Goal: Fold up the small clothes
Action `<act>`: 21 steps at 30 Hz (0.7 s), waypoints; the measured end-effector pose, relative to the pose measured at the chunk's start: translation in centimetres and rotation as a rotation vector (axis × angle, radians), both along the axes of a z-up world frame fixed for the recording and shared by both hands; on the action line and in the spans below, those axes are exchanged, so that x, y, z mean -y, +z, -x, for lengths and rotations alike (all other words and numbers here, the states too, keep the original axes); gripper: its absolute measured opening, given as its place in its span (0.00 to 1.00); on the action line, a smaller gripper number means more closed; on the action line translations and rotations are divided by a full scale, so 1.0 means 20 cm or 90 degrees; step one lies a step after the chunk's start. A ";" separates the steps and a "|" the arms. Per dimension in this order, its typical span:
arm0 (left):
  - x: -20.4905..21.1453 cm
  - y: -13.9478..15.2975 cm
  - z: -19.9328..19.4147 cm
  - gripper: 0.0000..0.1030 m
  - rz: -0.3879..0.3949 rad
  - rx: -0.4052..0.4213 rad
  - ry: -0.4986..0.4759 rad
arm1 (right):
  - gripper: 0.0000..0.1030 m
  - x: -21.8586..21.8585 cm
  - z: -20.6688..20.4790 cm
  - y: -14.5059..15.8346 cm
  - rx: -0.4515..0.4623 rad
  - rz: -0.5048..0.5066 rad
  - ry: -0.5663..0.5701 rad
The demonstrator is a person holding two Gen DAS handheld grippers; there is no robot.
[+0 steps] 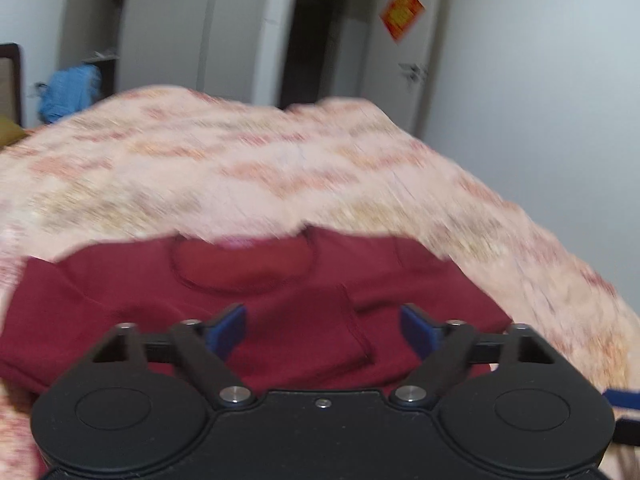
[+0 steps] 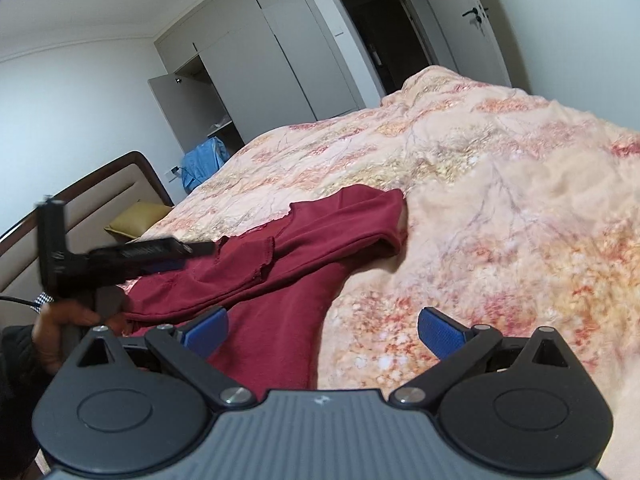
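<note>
Left wrist view: the left gripper [image 1: 322,330] is seen with its blue-padded jaws spread wide and nothing between them, above the dark red short-sleeved cotton shirt [image 1: 280,320]. The shirt is spread across the lower half of the frame, neckline toward the top, one sleeve folded in over the chest. The frame is motion-blurred. The pink and orange floral quilted bedspread [image 1: 240,168] fills the middle band. A red paper hanging [image 1: 401,12] on a white door is noted at upper right, and a blue bag [image 1: 70,90] at centre left.

Right wrist view: the right gripper [image 2: 322,334] is likewise wide open and holds nothing; it sits over the shirt's lower edge [image 2: 276,332] and the bedspread [image 2: 500,200]. Only here is the left gripper seen from outside [image 2: 132,256], at centre left, over the shirt's far side, with the hand [image 2: 60,320] gripping its handle. Also shown only here: a brown-framed padded headboard [image 2: 100,192], a yellow-olive pillow [image 2: 136,218] and grey wardrobe doors [image 2: 256,52], one ajar.
</note>
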State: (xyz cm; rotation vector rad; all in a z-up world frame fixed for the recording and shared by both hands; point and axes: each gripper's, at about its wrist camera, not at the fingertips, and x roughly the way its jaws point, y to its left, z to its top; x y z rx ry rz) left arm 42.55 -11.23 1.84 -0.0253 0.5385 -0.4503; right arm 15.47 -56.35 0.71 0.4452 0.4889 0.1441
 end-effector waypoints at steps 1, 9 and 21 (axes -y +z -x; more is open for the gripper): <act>-0.04 0.04 0.01 0.92 -0.002 0.011 0.020 | 1.00 -0.02 -0.02 0.00 -0.005 0.002 0.005; -0.43 0.36 0.08 0.99 -0.112 0.111 0.161 | 1.00 -0.24 -0.31 0.02 -0.053 0.008 0.094; -1.08 0.10 0.20 0.98 -0.249 0.110 0.233 | 0.92 -0.53 -0.72 0.01 -0.079 0.050 0.126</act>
